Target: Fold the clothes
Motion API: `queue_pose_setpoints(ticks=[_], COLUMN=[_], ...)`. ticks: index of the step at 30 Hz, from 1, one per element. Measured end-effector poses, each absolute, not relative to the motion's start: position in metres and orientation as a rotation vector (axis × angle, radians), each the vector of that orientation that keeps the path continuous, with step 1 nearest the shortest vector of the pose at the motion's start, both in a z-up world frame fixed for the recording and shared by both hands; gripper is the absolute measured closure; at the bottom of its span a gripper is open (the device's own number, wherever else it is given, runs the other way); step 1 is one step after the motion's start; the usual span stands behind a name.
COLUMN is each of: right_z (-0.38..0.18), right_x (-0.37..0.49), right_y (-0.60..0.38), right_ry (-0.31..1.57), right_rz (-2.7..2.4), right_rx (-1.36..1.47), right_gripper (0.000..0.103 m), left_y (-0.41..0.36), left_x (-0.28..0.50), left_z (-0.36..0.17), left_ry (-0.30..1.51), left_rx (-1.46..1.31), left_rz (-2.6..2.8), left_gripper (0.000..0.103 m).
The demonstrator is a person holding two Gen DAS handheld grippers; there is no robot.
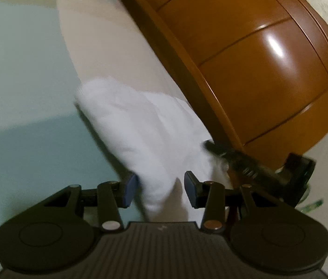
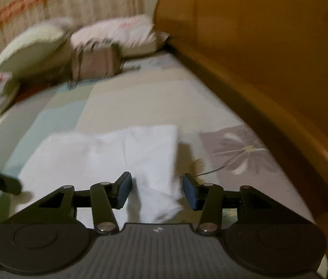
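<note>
White garment point(image 2: 108, 153) — lower centre of the right wrist view, spread on the patterned bedsheet point(image 2: 140, 97), one panel apparently doubled over; blur hides the seams. A corner lies between the parted, unclamped fingers of the right gripper point(image 2: 157, 191), likely placed for pinching. Left gripper point(image 1: 161, 189) — fingers likewise apart, cloth between them. Wooden footboard point(image 1: 245, 58) upper right; pillows point(image 2: 31, 48) upper left.
</note>
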State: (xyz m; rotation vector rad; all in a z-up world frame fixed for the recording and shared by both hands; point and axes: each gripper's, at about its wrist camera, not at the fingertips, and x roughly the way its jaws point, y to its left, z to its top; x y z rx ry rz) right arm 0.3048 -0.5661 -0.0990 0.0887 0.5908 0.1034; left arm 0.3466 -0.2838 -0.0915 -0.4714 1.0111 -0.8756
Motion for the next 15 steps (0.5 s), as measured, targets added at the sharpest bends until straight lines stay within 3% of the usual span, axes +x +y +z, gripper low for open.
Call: queue_pose_setpoints(ticks=[7, 15], right_z=[-0.09, -0.114], right_x=[0.274, 0.253], right_y=[-0.566, -0.543], right_ry=[0.525, 0.594], right_rz=[0.086, 0.097], right_rx=[0.102, 0.032], right_gripper=[0.05, 0.056], left_y=[-0.306, -0.345], left_x=[0.35, 0.354], left_z=[-0.042, -0.091], left_ry=[0.81, 0.876], left_rx=[-0.334, -0.163], left_rz=[-0.967, -0.958], left_gripper=[0.05, 0.048])
